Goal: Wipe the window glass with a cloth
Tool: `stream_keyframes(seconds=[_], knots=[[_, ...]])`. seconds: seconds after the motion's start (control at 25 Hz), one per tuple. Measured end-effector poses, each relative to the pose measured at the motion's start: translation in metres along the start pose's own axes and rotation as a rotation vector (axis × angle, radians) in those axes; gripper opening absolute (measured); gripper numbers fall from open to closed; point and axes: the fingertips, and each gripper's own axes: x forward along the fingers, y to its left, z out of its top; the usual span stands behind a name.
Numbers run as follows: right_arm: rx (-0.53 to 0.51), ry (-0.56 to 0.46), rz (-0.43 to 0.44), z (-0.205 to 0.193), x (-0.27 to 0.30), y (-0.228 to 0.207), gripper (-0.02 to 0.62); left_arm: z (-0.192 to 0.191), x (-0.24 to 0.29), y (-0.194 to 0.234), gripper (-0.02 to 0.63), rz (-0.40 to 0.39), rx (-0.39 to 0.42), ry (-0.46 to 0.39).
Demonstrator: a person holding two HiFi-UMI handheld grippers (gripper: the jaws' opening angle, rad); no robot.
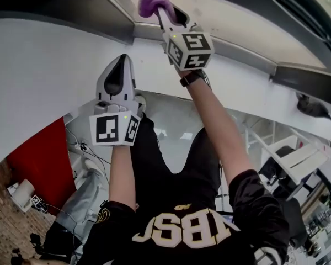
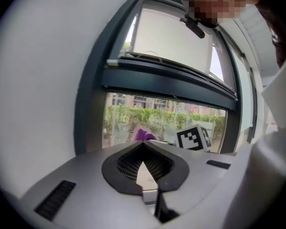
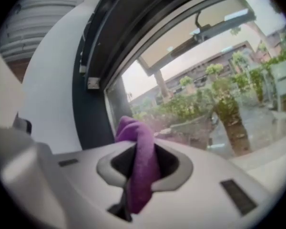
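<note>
Right gripper (image 3: 142,173): fingers pinching the purple cloth (image 3: 139,149) — a fold sticks out past the tips.
Cloth position: the bunched end is held at the window glass (image 3: 205,104), low on the pane and just beside the dark frame (image 3: 93,113). I cannot tell whether it presses on the glass.
Left gripper (image 2: 144,168): fingers pressed together, nothing between them.
Left gripper position: lower than the right one in the head view, in front of the white wall (image 1: 38,70), apart from the glass and the cloth.
Right wrist: raised toward the window, with a dark watch (image 1: 192,78) on it.
Through the glass: a green hedge (image 2: 157,116) — daylight outside.
</note>
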Motion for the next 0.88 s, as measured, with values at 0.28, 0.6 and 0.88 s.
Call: stream_keyframes(seconds=[0.28,0.6,0.88], knots=[[-0.048,-0.095,-0.366,0.040,-0.197,-0.209,0.081,-0.055,0.056,-0.170,0.012,-0.131,-0.021,0.009],[0.136,-0.222,-0.766,0.054,-0.380,-0.385,0.081,-0.090,0.101,-0.337,0.011,-0.390,-0.037,0.056],[0.221,-0.244,-0.860,0.043,-0.421,-0.405,0.081,-0.075,0.101,-0.341,0.012,-0.408,0.034,0.042]])
